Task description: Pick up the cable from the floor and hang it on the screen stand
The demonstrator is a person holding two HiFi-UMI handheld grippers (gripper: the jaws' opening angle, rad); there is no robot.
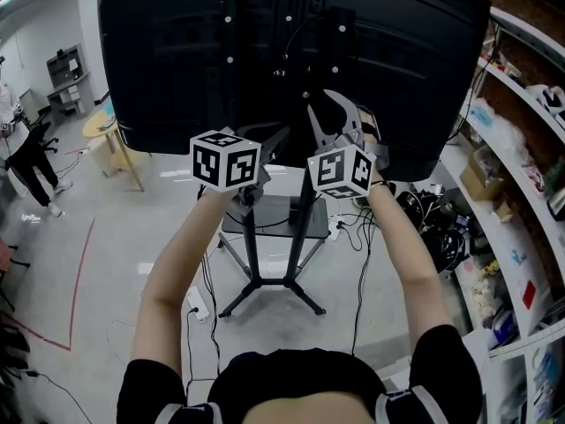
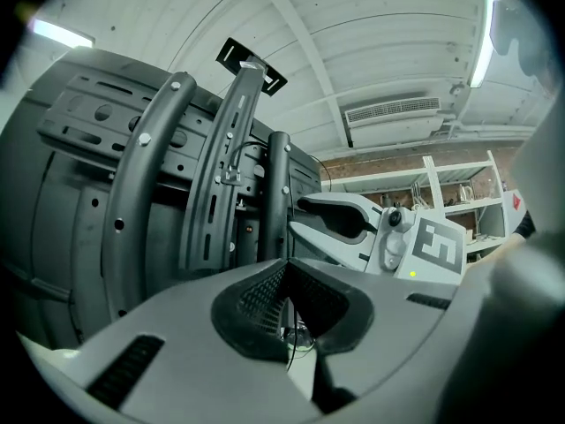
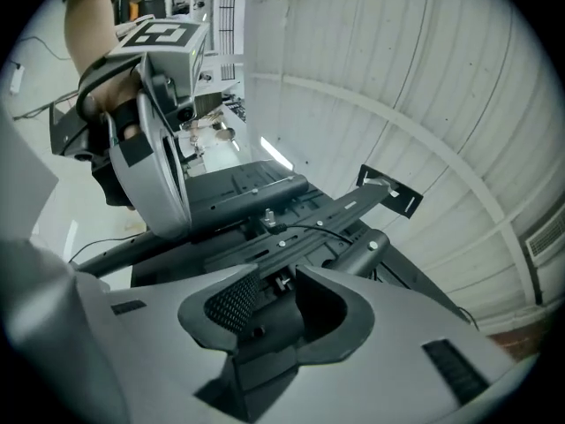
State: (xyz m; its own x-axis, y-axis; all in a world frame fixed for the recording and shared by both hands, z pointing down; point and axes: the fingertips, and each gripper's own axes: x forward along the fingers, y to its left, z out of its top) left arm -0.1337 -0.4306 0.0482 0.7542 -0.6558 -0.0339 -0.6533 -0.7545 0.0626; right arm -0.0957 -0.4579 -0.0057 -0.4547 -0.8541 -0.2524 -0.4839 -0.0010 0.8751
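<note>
the cable [image 2: 289,334] is a thin black wire, pinched where the ribbed pads of the left gripper [image 2: 284,268] meet, and it dangles just below them. the right gripper [image 3: 278,272] is beside the left one, its jaws apart with nothing between them. just ahead of both is the back of the screen [image 1: 177,51], matte black with curved ribs and slotted metal rails [image 2: 221,184] dotted with screws. below the grippers the stand [image 1: 269,285] is a dark pole on splayed legs. it sits on a pale glossy floor [image 1: 115,237] marked with a red tape line [image 1: 82,263]. cluttered shelves [image 1: 530,170] line the right gripper's side. the ceiling [image 2: 397,42] is white and ribbed.
</note>
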